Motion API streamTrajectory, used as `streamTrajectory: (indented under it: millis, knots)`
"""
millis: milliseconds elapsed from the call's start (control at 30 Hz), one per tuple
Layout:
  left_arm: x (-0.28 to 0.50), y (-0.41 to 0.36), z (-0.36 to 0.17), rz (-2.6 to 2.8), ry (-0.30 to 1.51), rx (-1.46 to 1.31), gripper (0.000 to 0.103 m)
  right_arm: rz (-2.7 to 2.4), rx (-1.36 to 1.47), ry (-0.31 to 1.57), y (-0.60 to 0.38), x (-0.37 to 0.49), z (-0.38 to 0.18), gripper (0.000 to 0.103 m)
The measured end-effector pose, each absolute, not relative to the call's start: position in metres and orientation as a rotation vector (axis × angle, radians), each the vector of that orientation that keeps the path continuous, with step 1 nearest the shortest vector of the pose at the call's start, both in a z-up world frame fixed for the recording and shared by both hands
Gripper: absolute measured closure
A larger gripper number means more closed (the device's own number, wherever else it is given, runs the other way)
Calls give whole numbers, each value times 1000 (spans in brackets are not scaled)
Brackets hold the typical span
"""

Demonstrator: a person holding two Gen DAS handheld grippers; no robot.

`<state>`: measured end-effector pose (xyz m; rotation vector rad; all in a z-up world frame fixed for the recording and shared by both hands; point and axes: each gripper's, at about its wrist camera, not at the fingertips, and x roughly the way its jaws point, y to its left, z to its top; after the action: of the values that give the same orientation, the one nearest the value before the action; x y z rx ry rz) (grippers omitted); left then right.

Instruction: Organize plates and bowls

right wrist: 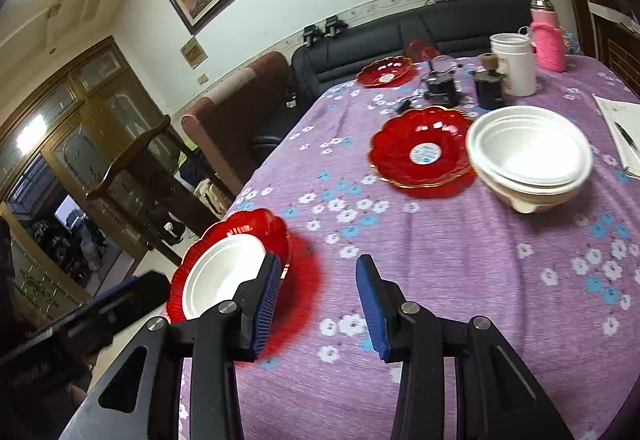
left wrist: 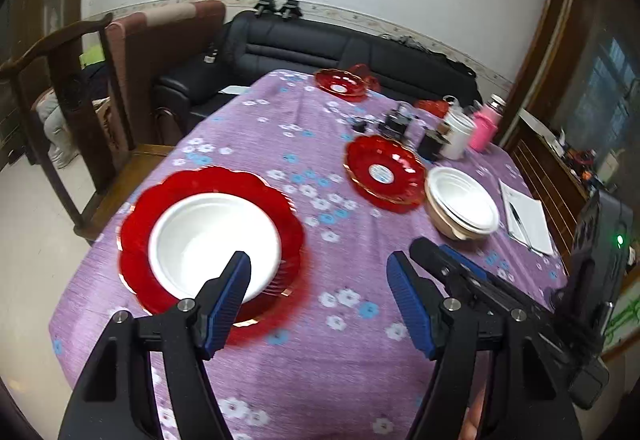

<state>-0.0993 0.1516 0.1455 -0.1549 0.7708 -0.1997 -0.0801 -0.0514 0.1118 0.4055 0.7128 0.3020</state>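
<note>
Left claw (left wrist: 318,298): jaws spread wide, nothing between the blue ribbed pads (left wrist: 230,296), hanging above the purple floral tablecloth (left wrist: 320,360). Right claw (right wrist: 320,304): also spread wide and empty, just right of the left one; its black fingers show at the right edge of the left wrist view.

Scalloped red glass plate with a white shallow bowl sitting in it (left wrist: 212,240): just ahead-left of the left claw, partly behind its left pad; from the right claw it is ahead-left too, behind the left pad (right wrist: 236,264).

Second scalloped red glass plate, empty, white round label at centre (right wrist: 424,152): further ahead, slightly right of both claws. Stack of white bowls in a beige bowl (right wrist: 528,160): touching or just beside that plate's right rim, can't tell which.

Third red glass plate (left wrist: 340,84): far end of table, well ahead.

White mug (right wrist: 514,64), pink bottle (right wrist: 548,40), dark jars: clustered far right.
</note>
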Motion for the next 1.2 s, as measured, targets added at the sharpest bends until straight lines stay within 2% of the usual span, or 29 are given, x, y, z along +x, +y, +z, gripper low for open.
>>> streamTrajectory:
  millis: [900, 1200]
  knots:
    - [-119, 74, 117, -288, 839, -145, 32, 194, 474, 720, -133, -96, 94, 60]
    - [-113, 63, 102, -331, 883, -134, 28, 164, 481, 730, -147, -88, 86, 60]
